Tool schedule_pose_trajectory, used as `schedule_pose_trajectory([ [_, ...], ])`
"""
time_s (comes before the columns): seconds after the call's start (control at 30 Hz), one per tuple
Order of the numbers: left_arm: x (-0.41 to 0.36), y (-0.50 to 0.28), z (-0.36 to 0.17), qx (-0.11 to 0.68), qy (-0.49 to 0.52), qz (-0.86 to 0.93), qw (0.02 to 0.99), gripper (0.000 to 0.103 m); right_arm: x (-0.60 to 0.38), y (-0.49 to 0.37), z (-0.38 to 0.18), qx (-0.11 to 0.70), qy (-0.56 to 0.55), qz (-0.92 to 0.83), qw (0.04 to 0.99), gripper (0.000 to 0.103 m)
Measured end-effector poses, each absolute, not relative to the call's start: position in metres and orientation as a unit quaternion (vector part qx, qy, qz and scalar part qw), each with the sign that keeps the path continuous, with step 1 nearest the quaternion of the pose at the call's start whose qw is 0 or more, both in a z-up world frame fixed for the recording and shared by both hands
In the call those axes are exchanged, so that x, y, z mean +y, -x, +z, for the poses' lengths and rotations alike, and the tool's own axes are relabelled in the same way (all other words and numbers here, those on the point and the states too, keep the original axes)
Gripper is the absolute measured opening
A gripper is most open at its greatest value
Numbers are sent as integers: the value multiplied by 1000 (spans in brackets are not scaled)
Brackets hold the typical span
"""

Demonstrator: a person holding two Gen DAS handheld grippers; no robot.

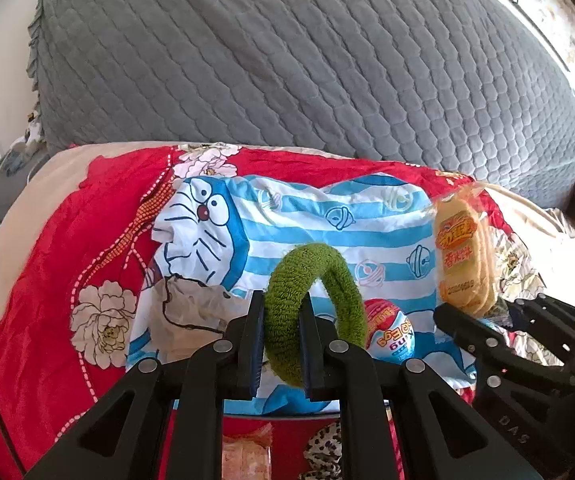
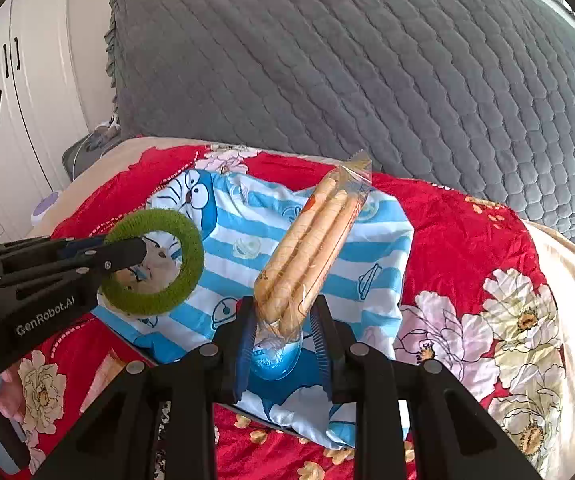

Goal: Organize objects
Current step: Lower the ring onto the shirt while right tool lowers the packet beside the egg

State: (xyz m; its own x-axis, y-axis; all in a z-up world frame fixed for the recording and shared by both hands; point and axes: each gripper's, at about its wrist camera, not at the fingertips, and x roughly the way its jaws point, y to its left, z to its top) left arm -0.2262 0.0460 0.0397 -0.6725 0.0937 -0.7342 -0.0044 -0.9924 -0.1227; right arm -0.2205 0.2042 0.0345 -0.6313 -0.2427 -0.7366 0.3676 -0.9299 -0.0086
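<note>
My left gripper [image 1: 281,316] is shut on a green fuzzy hair ring [image 1: 315,312], held upright above a blue-striped cartoon cloth [image 1: 307,216]; the ring also shows in the right wrist view [image 2: 155,262]. My right gripper [image 2: 283,320] is shut on the lower end of a clear packet of rice crackers [image 2: 311,244], seen in the left wrist view [image 1: 461,252] at right. A red and blue egg-shaped candy [image 1: 391,334] lies on the cloth between the two grippers, partly hidden under the packet [image 2: 273,360].
The cloth lies on a red floral bedspread [image 2: 467,248]. A grey quilted pillow [image 1: 287,60] fills the back. White cupboard doors [image 2: 15,80] stand at left. A leopard-print item [image 1: 323,450] and another snack packet [image 1: 243,458] lie below my left gripper.
</note>
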Motion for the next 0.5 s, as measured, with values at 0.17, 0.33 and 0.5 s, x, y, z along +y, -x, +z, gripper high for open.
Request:
schedule_pose_trajectory([
  [0.17, 49, 230, 35, -55, 408, 911, 30, 15, 205, 223, 28, 80, -404, -896, 165, 28],
  [0.33, 52, 234, 31, -53, 412, 909, 29, 15, 208, 229, 21, 86, -415, -892, 159, 28],
  [0.5, 52, 236, 27, -53, 416, 907, 26, 15, 207, 233, 15, 97, -424, -887, 154, 28],
])
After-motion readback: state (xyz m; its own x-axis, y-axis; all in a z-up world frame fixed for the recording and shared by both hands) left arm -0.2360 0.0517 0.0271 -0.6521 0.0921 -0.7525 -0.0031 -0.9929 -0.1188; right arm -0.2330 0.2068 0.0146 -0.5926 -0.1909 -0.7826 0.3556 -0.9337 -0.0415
